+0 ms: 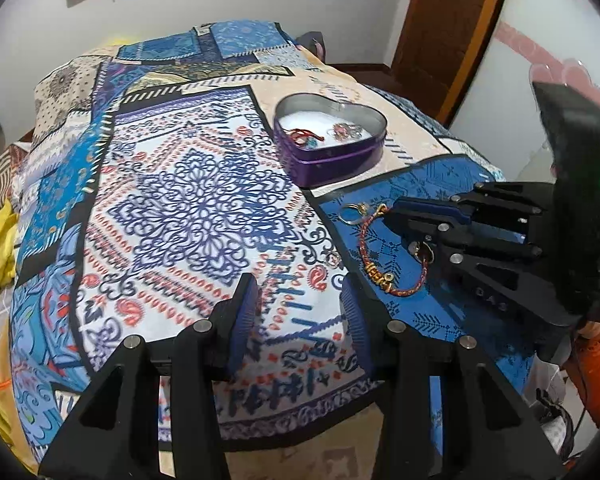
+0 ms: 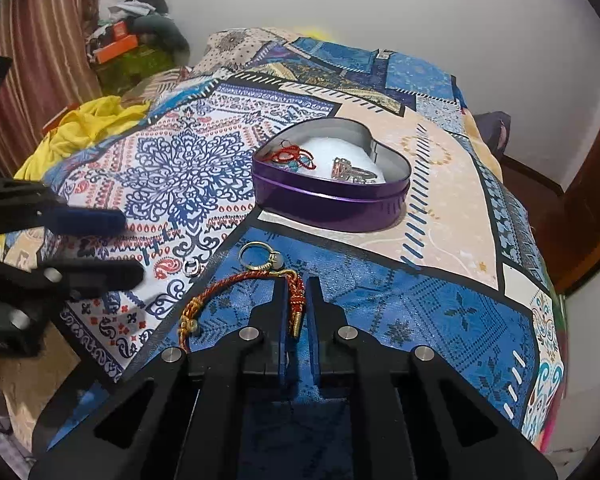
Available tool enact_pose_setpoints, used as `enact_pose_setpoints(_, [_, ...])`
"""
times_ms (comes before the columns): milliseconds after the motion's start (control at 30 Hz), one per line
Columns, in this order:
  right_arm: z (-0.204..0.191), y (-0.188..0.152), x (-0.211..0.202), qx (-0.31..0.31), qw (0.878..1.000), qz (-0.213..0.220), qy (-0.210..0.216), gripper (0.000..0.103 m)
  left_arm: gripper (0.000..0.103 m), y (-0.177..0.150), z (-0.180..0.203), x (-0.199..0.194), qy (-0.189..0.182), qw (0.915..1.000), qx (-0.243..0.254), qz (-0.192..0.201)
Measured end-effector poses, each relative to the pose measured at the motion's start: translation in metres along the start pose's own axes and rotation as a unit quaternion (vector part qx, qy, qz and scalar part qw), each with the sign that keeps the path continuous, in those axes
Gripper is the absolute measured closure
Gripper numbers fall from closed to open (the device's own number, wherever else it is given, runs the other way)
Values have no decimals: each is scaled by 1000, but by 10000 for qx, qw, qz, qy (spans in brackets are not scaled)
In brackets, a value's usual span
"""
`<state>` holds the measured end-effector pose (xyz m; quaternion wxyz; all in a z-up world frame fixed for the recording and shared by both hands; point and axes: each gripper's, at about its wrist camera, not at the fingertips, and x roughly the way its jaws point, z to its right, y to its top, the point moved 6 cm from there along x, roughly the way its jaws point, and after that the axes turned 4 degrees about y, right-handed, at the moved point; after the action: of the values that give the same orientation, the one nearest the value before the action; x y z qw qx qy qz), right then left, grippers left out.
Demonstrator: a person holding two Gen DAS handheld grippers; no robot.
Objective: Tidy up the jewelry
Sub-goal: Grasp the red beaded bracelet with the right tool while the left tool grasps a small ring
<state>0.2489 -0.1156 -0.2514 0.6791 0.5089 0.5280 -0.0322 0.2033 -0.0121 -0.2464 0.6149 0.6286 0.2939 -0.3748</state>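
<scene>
A purple heart-shaped tin [image 1: 332, 162] [image 2: 332, 200] stands open on the patterned bedspread, holding a red cord piece [image 2: 290, 156] and a silver piece [image 2: 350, 172] on white padding. A red-and-gold braided bracelet [image 1: 366, 240] [image 2: 236, 284] lies on the blue patch in front of the tin. My right gripper [image 2: 298, 292] [image 1: 396, 210] is shut on the bracelet's end. A gold ring [image 2: 256, 258] [image 1: 352, 214] lies just beyond it, and a small silver ring [image 2: 191, 267] to its left. My left gripper [image 1: 298, 292] [image 2: 134, 244] is open and empty above the cloth.
The bedspread [image 1: 188, 200] covers a raised surface whose front edge drops off near both grippers. Yellow cloth [image 2: 84, 128] lies at the left side. A wooden door frame [image 1: 452, 32] stands at the back right, and clutter [image 2: 136, 32] at the back left.
</scene>
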Motion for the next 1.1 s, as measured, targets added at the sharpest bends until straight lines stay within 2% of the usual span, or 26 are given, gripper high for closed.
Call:
enact_pose_setpoints(167, [11, 6, -18, 343, 9990, 291, 72, 96, 73, 4, 8, 12, -202, 9997, 46, -136])
enact_pose_setpoints(433, [23, 17, -38, 523, 9967, 616, -29, 96, 82, 10, 12, 26, -253, 9995, 29, -196])
enact_pose_setpoints(567, [28, 17, -40, 597, 9961, 651, -73, 96, 95, 11, 11, 30, -230, 9996, 36, -171])
enact_pose_setpoints(867, [29, 28, -48, 642, 9946, 810, -87, 96, 95, 18, 5, 17, -144, 9999, -64, -17])
enact_pose_setpoints(1100, [31, 46, -60, 665, 9920, 1070, -98, 96, 95, 45, 0, -15, -44, 9989, -46, 462])
